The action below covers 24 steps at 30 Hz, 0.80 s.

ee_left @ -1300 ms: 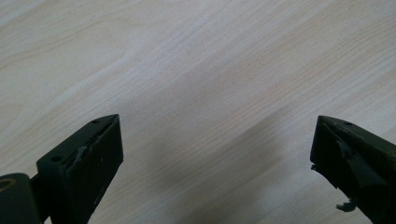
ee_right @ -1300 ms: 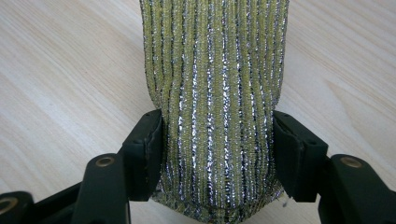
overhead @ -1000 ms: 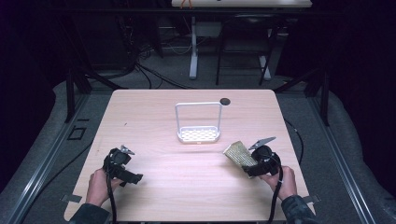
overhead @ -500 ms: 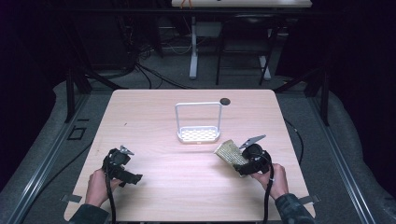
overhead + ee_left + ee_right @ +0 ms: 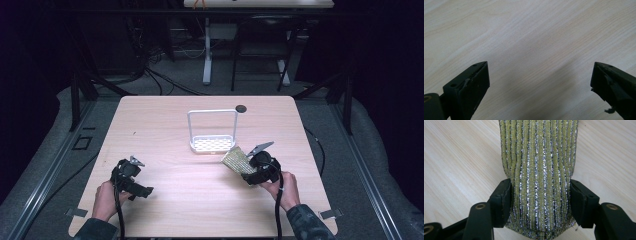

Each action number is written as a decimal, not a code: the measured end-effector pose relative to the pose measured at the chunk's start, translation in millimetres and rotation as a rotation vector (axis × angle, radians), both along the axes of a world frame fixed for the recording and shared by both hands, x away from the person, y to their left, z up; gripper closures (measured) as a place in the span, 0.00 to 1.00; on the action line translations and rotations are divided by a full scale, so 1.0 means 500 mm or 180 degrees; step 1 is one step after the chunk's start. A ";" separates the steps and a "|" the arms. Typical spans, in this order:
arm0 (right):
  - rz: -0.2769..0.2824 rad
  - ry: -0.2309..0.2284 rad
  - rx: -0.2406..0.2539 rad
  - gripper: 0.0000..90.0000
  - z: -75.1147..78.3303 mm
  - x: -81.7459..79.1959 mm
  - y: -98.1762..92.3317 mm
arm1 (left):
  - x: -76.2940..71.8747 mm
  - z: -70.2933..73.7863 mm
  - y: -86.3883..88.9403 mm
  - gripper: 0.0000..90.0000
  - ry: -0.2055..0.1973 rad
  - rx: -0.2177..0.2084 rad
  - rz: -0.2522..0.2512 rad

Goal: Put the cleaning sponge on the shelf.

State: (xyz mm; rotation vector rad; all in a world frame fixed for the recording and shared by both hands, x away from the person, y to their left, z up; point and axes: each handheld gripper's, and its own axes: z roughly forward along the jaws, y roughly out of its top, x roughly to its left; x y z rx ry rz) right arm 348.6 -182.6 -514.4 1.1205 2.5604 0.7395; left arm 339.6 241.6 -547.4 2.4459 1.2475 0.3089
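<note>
**Sponge Clamped Beside the Rack**

We had the right gripper [image 5: 248,167] squeezing the yellow-and-silver striped sponge [image 5: 539,177] between both jaws, just off the white wire rack's [image 5: 212,144] front right corner, above the pale wooden table [image 5: 165,125]. Our left gripper [image 5: 540,87] hung low over bare wood near the left front, jaws spread wide and holding nothing.

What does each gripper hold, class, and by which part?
The right gripper pinches the striped sponge across its sides, near one end. The left gripper holds nothing, jaws apart.
</note>
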 end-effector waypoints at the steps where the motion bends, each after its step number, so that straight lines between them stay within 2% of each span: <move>1: 0.0002 -0.0005 0.0005 0.45 0.001 0.002 0.005 | 0.000 0.000 0.000 0.02 0.0003 0.0001 0.0001; 12: 0.0075 -0.0085 0.0024 0.45 0.017 0.036 0.049 | 0.002 -0.001 -0.002 0.03 0.0011 -0.0020 -0.0029; 24: 0.0080 -0.0167 -0.0007 0.45 0.009 0.087 0.113 | 0.002 -0.001 -0.001 0.03 0.0013 -0.0025 -0.0035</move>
